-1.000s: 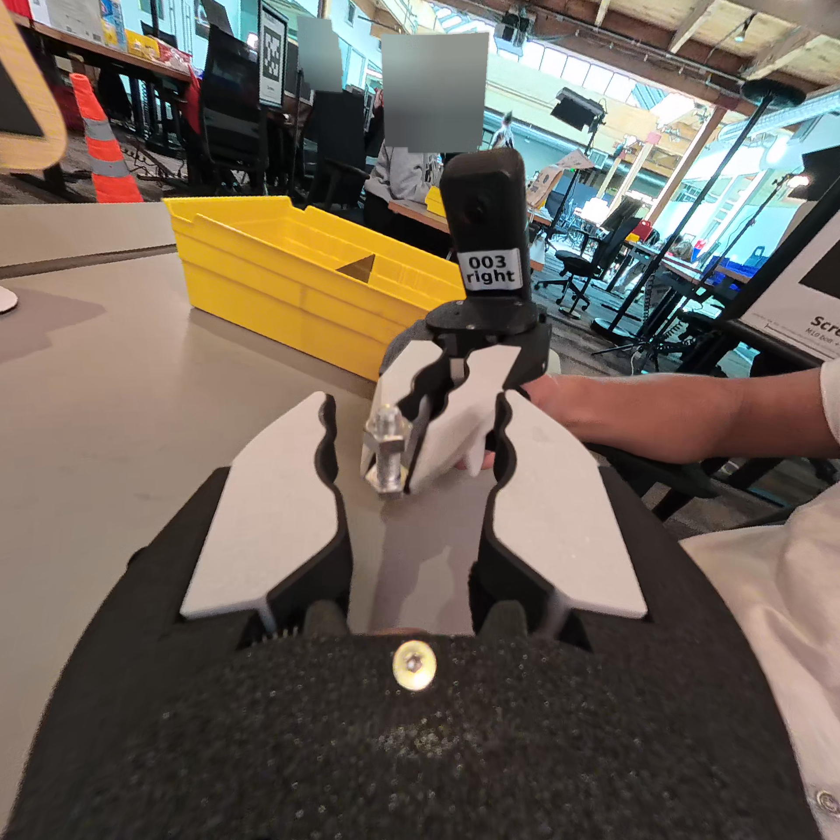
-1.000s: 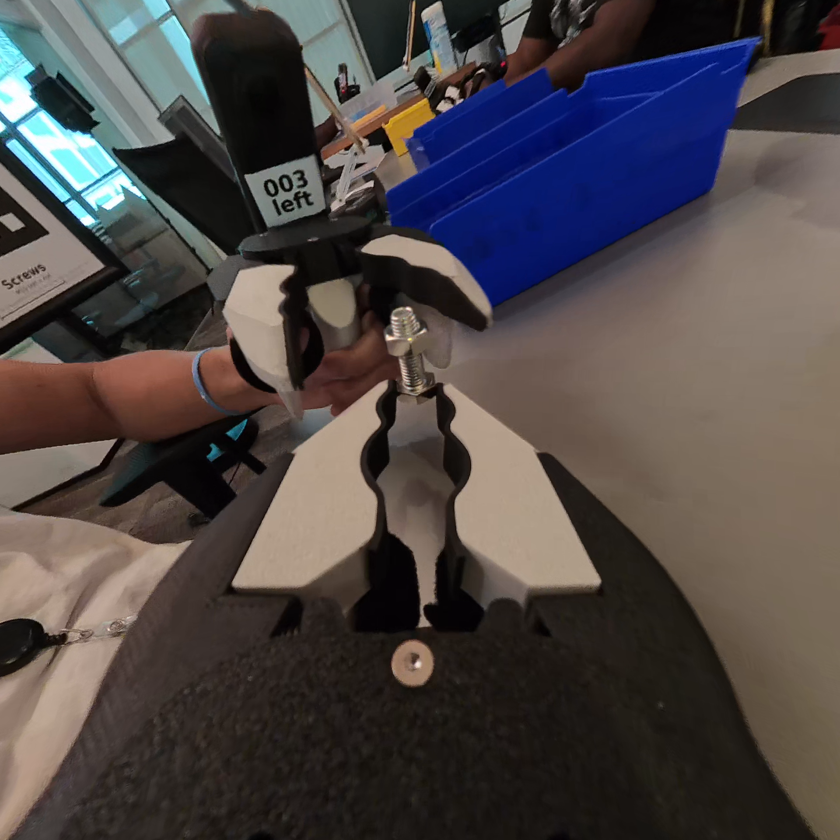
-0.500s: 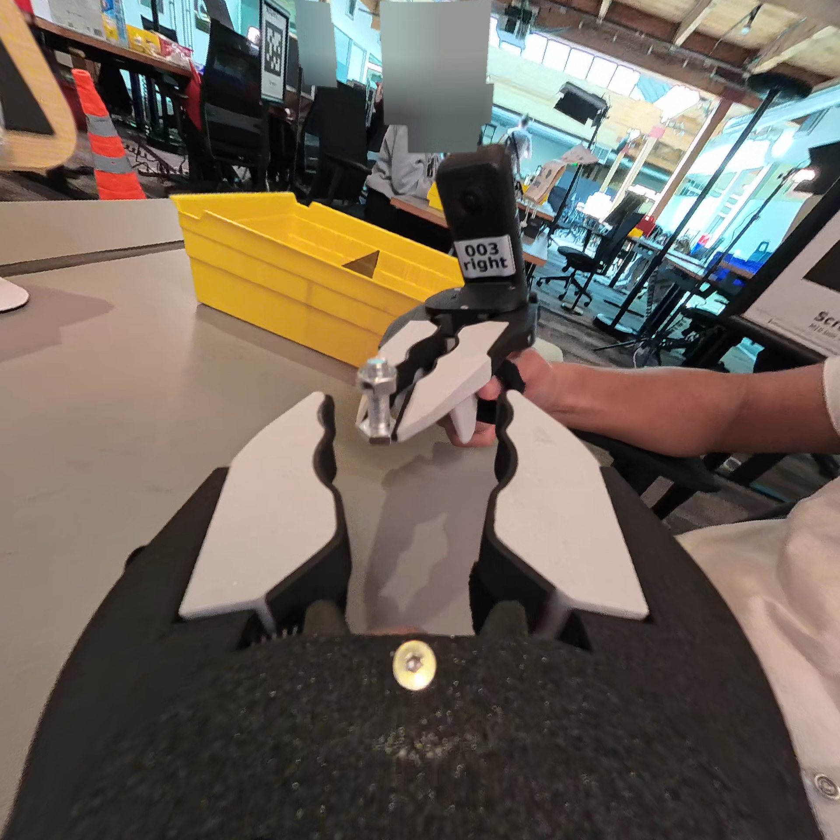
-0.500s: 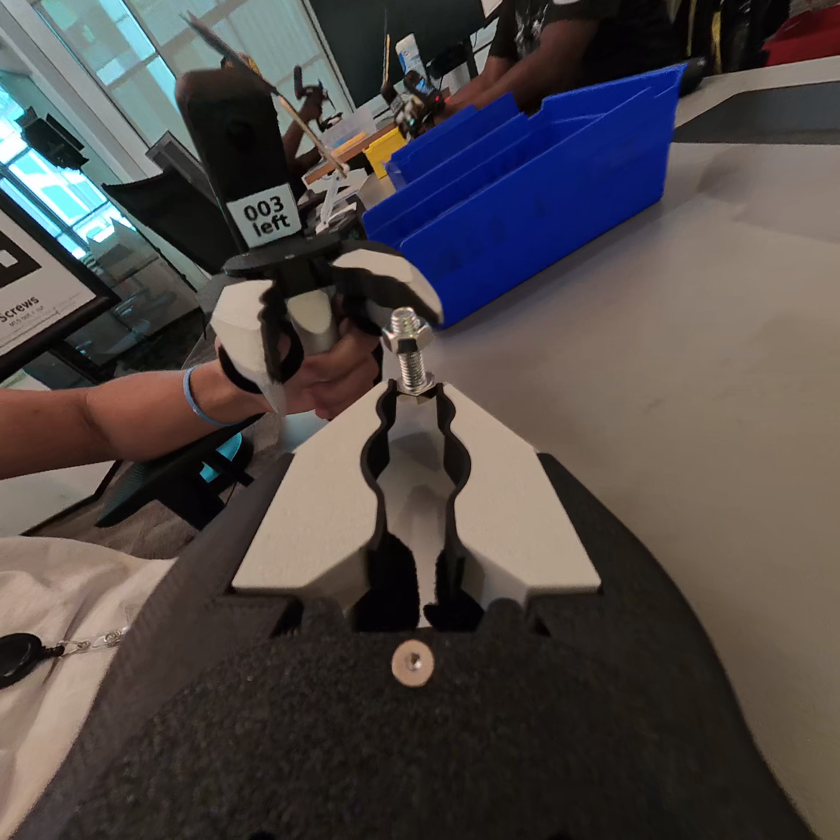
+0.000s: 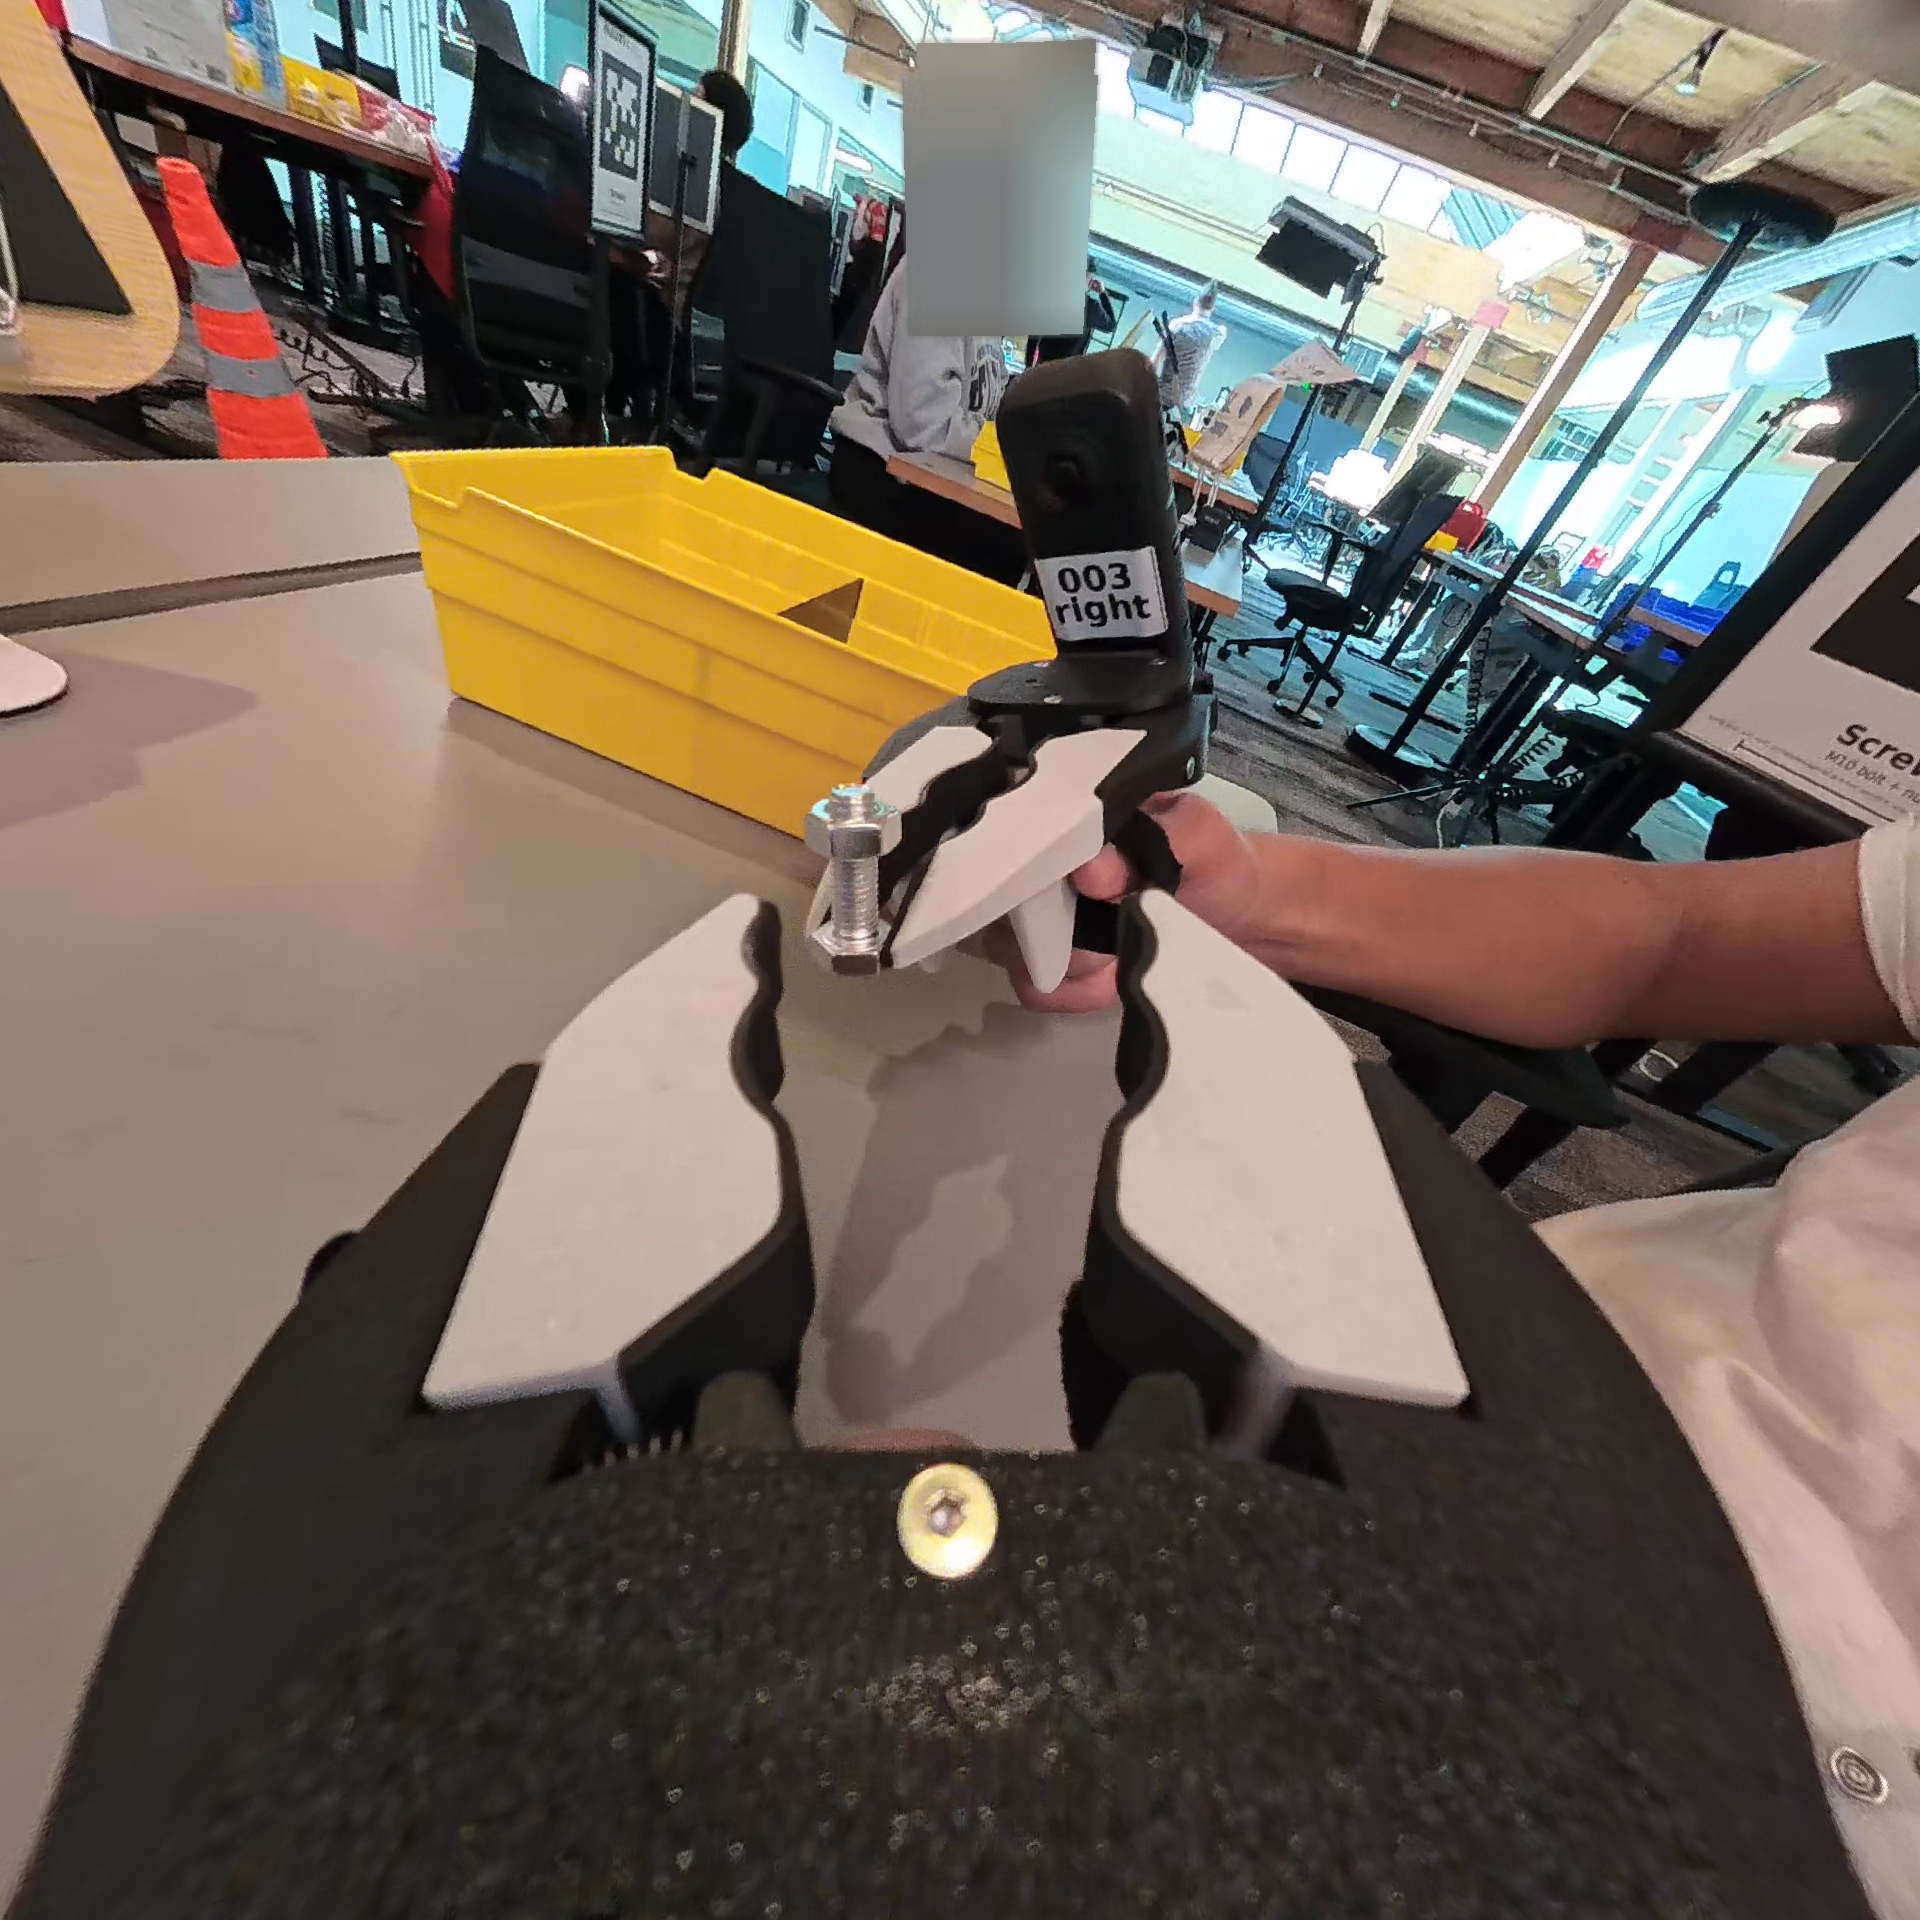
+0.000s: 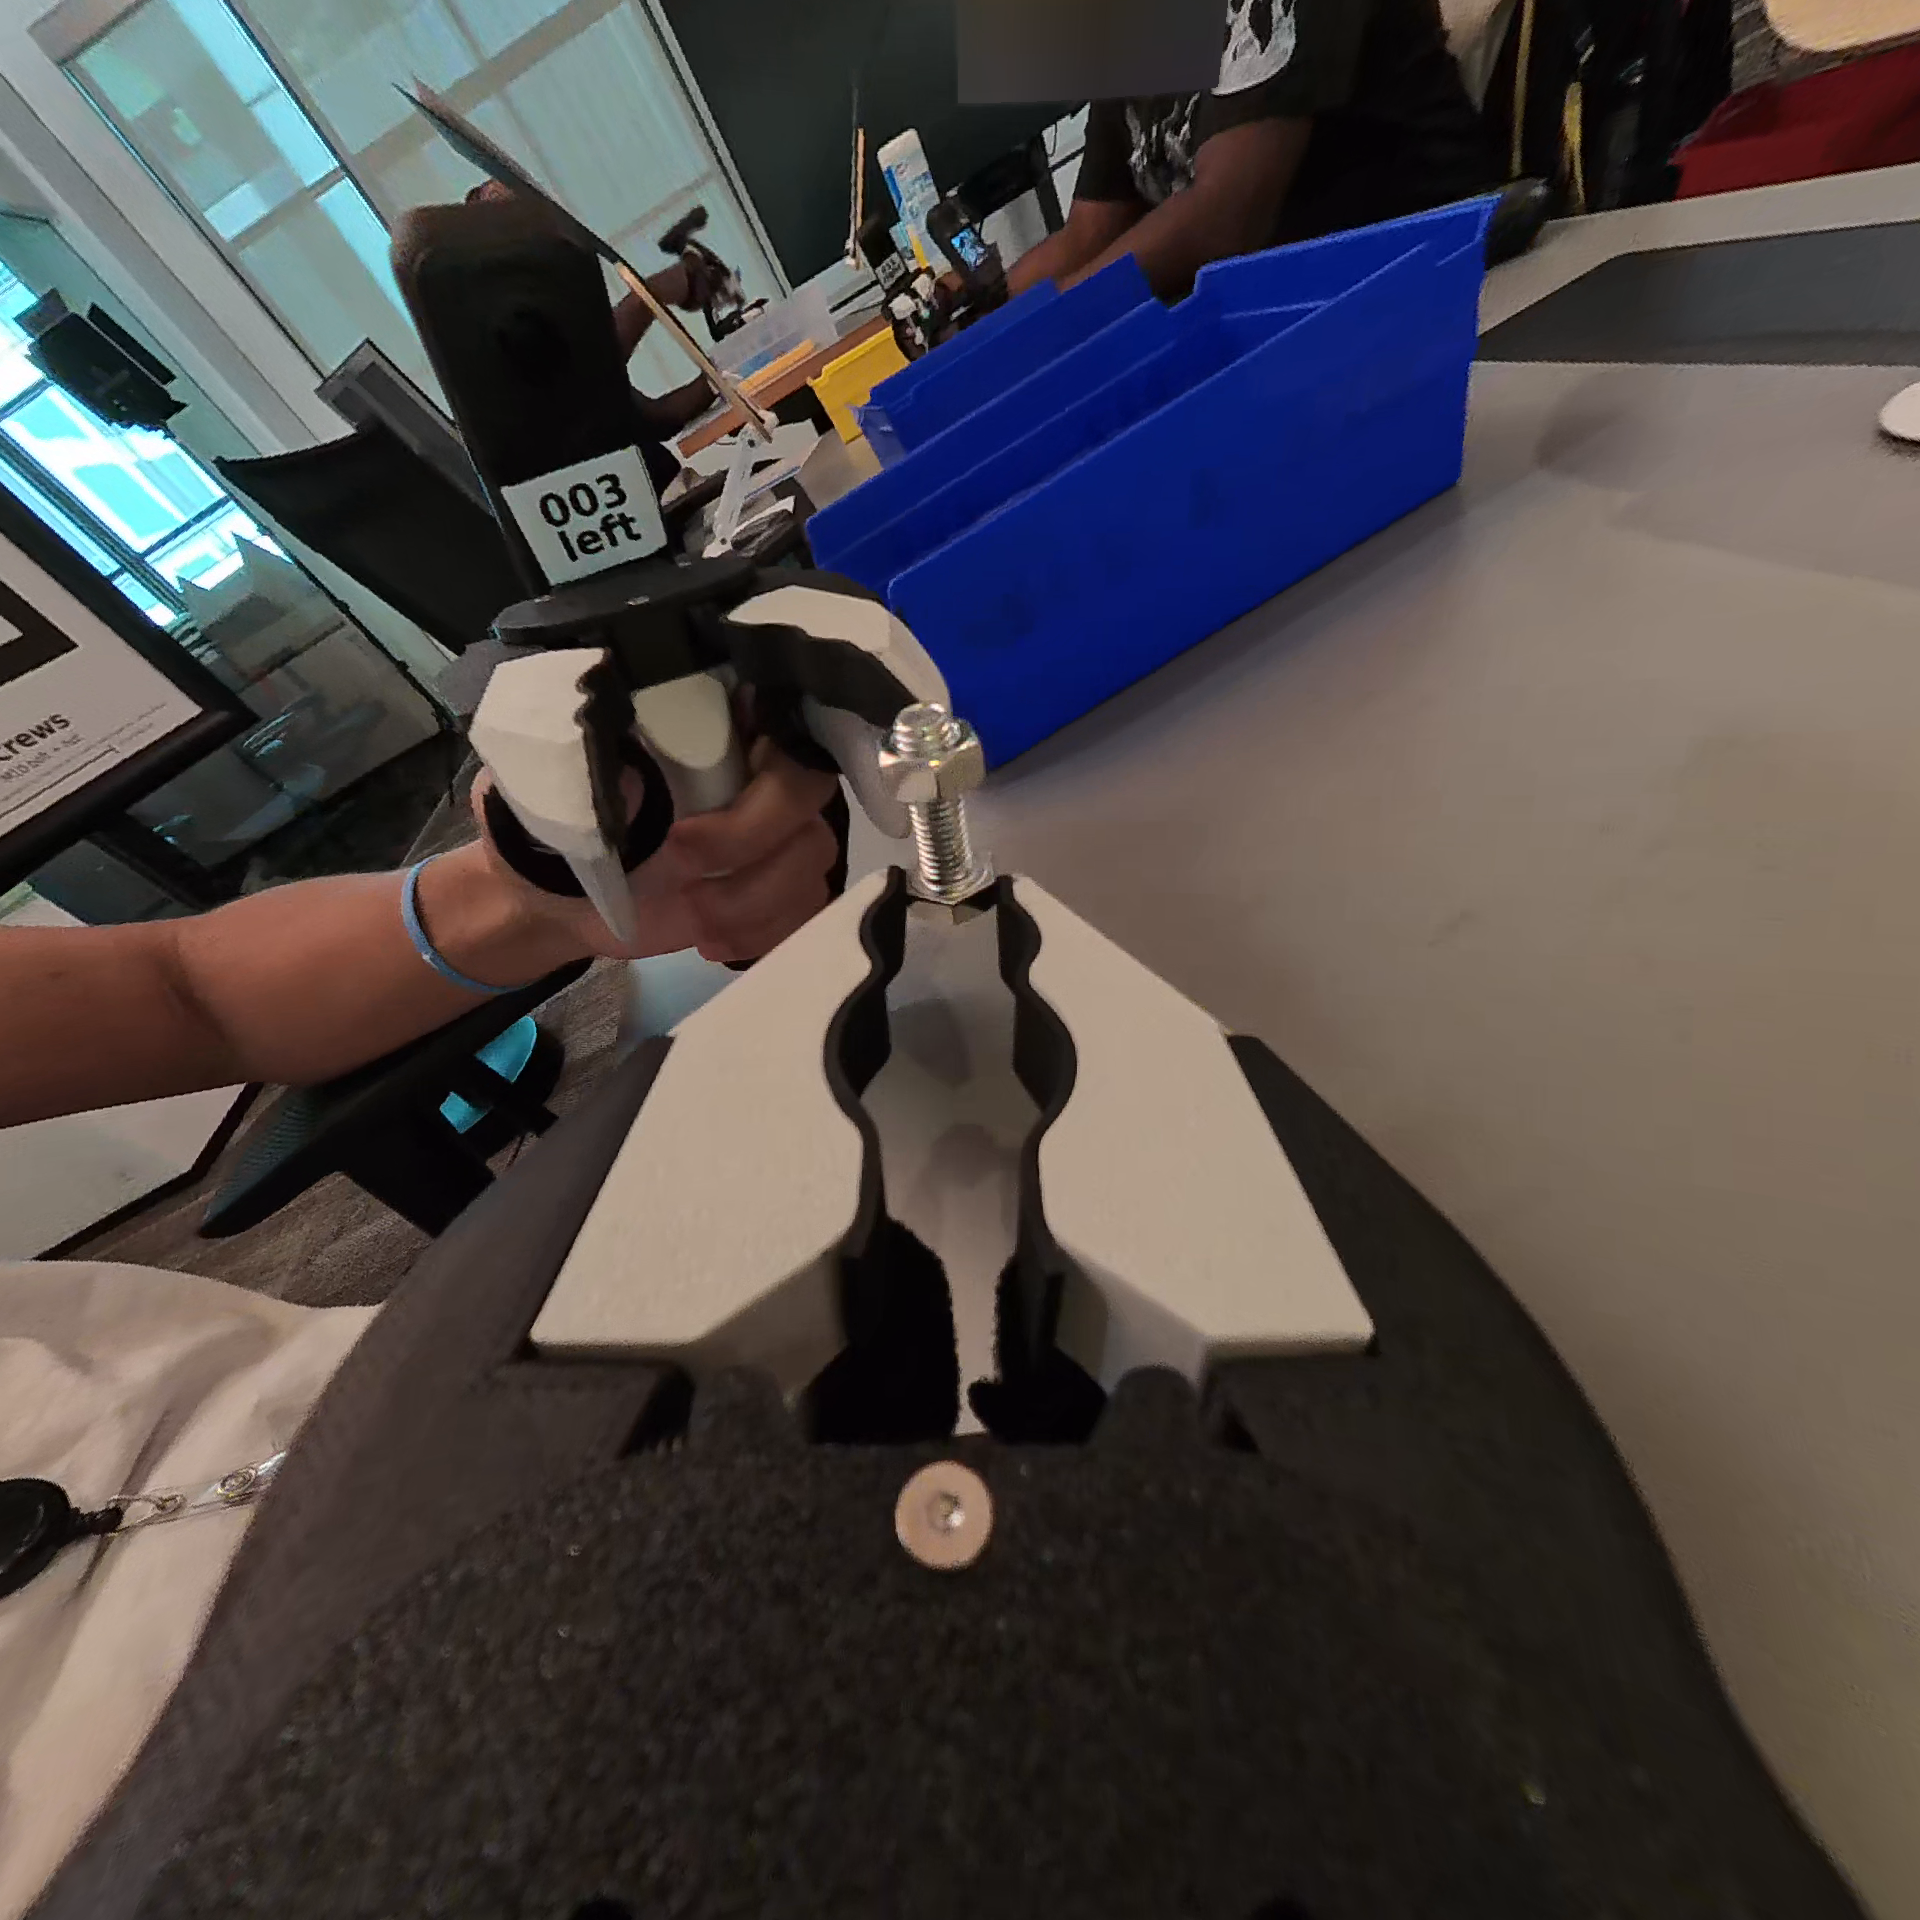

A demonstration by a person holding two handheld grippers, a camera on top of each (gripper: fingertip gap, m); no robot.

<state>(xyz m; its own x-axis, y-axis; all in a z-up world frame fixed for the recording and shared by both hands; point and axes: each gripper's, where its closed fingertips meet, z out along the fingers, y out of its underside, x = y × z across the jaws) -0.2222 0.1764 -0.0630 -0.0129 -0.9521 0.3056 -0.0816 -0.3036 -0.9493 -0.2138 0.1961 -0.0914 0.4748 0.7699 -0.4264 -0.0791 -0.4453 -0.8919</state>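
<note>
My right gripper (image 5: pixel 868 940) is drifting up and leftward vs a sec ago, carrying the bolt (image 6: pixel 940 821) off the table (image 6: pixel 1558 831). It's clamping the bolt's hex head, shaft upright, nut (image 6: pixel 928 758) on top, prob. so the nut stays reachable. Left gripper (image 5: pixel 945 997) is hanging spread wide, holding nothing, lower centre. Yellow bin (image 5: pixel 665 613) upper left; blue bin (image 6: pixel 1195 520) upper right.

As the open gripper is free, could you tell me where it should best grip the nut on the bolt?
Grip the nut across two flat sides, coming in level: it sits atop the upright bolt, clear of the right gripper clamping the head below.
</note>
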